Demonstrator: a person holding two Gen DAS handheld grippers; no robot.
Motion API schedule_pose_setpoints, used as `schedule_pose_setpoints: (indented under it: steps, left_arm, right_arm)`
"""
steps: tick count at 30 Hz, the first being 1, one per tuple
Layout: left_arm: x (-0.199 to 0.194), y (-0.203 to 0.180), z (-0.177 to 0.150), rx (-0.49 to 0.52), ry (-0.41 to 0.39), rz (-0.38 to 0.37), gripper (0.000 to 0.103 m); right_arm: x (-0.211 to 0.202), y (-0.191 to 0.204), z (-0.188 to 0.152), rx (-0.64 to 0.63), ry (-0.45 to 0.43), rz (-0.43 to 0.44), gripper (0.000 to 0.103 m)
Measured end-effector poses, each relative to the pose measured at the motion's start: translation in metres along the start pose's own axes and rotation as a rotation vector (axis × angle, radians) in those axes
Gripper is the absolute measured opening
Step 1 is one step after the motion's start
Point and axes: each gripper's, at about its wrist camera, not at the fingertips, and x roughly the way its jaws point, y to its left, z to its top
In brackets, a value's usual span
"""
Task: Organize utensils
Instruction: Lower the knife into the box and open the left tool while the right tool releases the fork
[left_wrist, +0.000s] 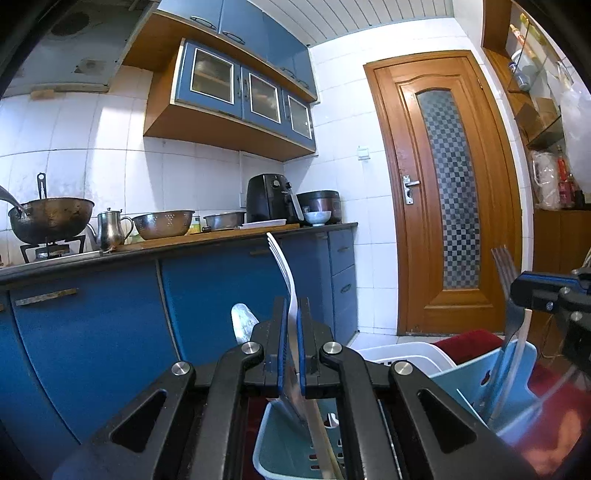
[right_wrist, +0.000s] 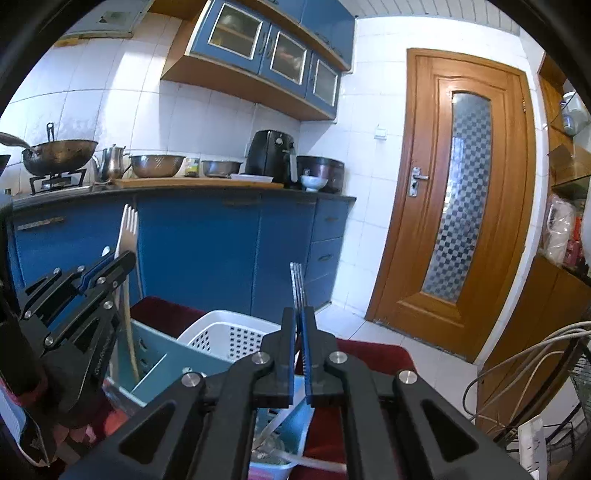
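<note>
The left gripper (left_wrist: 293, 306) is squeezed tight on a white fork (left_wrist: 281, 266), prongs up, right over the blue bin (left_wrist: 273, 435). The right gripper (right_wrist: 299, 317) pinches a metal fork (right_wrist: 297, 284), also prongs up, over that same bin. A wooden stick (right_wrist: 130, 332) stands in the bin. Just behind the bin sits a white basket (right_wrist: 229, 332). Far behind it is a brown door (right_wrist: 465, 206).

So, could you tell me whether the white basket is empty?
Cannot tell. The white basket shows only its perforated wall and rim; its inside is hidden behind the right gripper.
</note>
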Motion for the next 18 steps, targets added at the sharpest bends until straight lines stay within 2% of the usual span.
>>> schedule_pose_setpoints:
  steps: [1,3,6,11,18]
  left_arm:
    - [-0.001,0.000,0.001,-0.002,0.004,-0.001,0.006]
    - [-0.003,0.002,0.001,-0.015,0.019,-0.012,0.018]
    - [-0.006,0.003,0.004,-0.026,0.034,-0.037,0.023]
    - [-0.018,0.004,0.009,-0.026,0.037,-0.059,0.024]
    - [-0.038,0.009,0.022,-0.039,0.046,-0.078,0.024]
  right_arm:
    - [-0.001,0.001,-0.001,0.000,0.000,0.003,0.004]
    - [-0.004,0.001,-0.001,0.007,-0.008,-0.001,0.004]
    - [-0.007,-0.002,0.001,0.035,-0.009,0.017,0.005]
    - [-0.015,-0.007,0.002,0.086,-0.013,0.045,0.012]
    - [-0.034,-0.010,0.010,0.135,-0.047,0.081,0.017]
